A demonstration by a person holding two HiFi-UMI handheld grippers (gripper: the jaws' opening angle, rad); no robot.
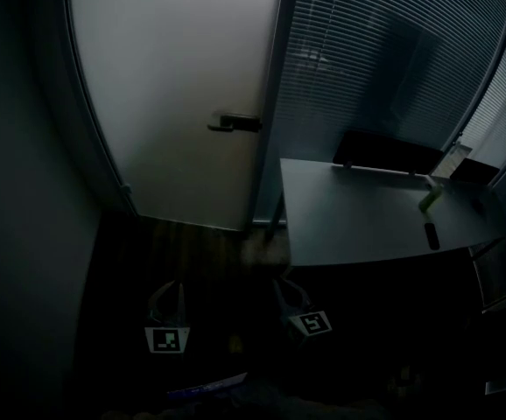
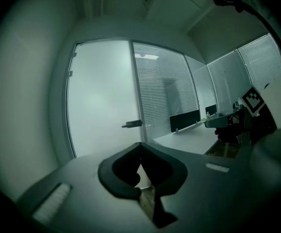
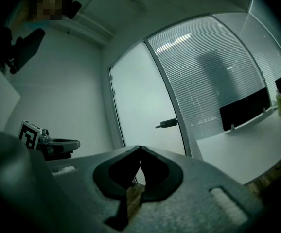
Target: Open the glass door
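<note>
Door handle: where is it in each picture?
Head view: the door handle is upper middle, on the right edge of the glass door.
Left gripper view: door handle near the centre.
Right gripper view: door handle just right of centre.
Shared landmark: the blinds right beside it.

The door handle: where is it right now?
In the head view, the door handle sits at the right edge of the glass door, beside the blinds and up-left of the desk.

Frosted glass door (image 1: 174,86) stands closed and upright. Dark lever handle (image 1: 235,123) sits level at its right edge.
</note>
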